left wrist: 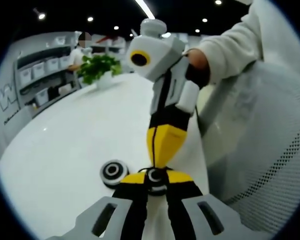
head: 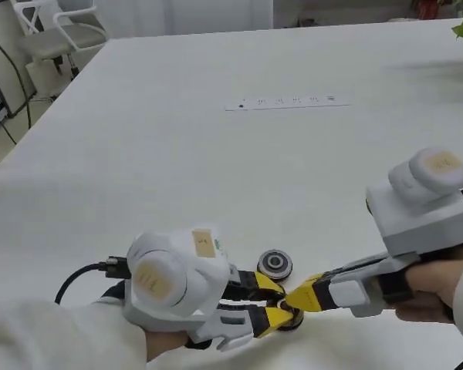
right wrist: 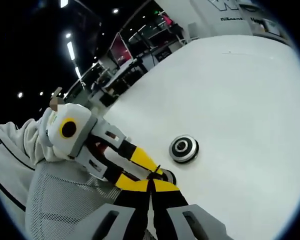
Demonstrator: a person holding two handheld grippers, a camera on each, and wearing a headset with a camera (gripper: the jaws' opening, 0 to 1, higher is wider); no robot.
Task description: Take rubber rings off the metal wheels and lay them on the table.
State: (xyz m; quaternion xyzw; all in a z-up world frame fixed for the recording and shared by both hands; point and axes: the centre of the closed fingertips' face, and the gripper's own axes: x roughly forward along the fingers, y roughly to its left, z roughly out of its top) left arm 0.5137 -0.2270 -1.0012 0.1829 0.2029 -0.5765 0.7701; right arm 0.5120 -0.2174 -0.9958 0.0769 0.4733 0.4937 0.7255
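Left tongs [left wrist: 155, 175]: clamping from 9 o'clock on the small silver metal wheel [right wrist: 166, 176], near the 6 o'clock edge of the white counter [head: 216, 169].
Right tongs [right wrist: 151, 182]: pinching shut from 3 o'clock, seemingly on that wheel's black rubber ring [left wrist: 156, 190].
Second ringed metal wheel [head: 275, 264]: lying free just beside the clamped wheel, at 11 o'clock.
Risk, slip: the bite is looking thin, so the ring may be snapping back onto the rim.
Risk, release: a stretched ring letting go may be flicking off the counter, or the wheel twisting loose and striking its neighbour.

Office-like room: big white table [head: 216, 169] with inset sockets [head: 285, 101], chairs [head: 62, 31] beside it, plant [left wrist: 97, 66] on it, bin shelves [left wrist: 40, 67] behind it.
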